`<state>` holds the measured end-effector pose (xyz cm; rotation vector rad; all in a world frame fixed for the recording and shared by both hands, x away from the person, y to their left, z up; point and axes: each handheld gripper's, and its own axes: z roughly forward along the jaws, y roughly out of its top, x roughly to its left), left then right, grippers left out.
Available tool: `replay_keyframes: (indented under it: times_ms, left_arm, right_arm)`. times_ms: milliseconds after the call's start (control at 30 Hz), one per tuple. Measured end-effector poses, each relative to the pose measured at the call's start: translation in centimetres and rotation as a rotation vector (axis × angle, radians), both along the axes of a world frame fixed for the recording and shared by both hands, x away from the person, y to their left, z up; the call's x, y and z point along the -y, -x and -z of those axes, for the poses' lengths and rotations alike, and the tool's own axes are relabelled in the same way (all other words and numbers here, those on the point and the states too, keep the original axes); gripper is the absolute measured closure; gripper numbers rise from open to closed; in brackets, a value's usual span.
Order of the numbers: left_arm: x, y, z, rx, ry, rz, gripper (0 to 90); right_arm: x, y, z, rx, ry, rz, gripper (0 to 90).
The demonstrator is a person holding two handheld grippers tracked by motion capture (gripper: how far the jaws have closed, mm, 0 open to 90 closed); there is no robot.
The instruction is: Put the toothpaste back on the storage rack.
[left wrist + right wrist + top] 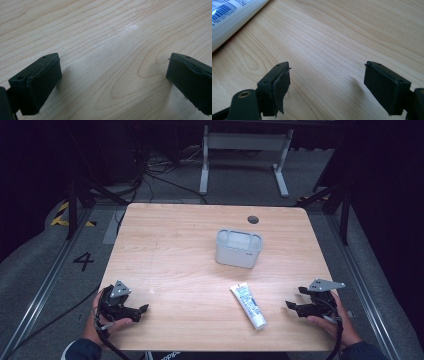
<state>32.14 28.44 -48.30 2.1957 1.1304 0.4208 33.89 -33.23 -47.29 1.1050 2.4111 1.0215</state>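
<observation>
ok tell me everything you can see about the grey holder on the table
The grey holder is a small matte box, plastic by its look, with rounded corners and an open top split into compartments. It stands upright on the wooden table, right of centre toward the far side. Nothing touches it; the white tube lies apart, nearer the person.
</observation>
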Motion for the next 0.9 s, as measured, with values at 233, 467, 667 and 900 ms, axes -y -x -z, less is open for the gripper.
replay_keyframes:
  times_ms: [233,467,667,900]
  left_arm:
    - [0.0,0.0,0.0,0.001,0.0,-0.001,0.5]
    - [0.0,0.1,0.0,0.003,-0.005,-0.003,0.6]
    - [0.0,0.1,0.0,0.003,-0.004,-0.003,0.6]
    - [0.0,0.1,0.0,0.003,-0.005,-0.004,0.6]
  right_arm:
    - [-0.4,0.0,-0.5,-0.011,0.009,-0.008,25.0]
    - [-0.9,0.1,-1.2,-0.004,-0.002,-0.014,25.6]
    - [-1.6,0.1,-1.8,0.005,-0.006,-0.021,25.8]
    - [-2.3,0.3,-2.8,0.002,-0.044,-0.037,25.8]
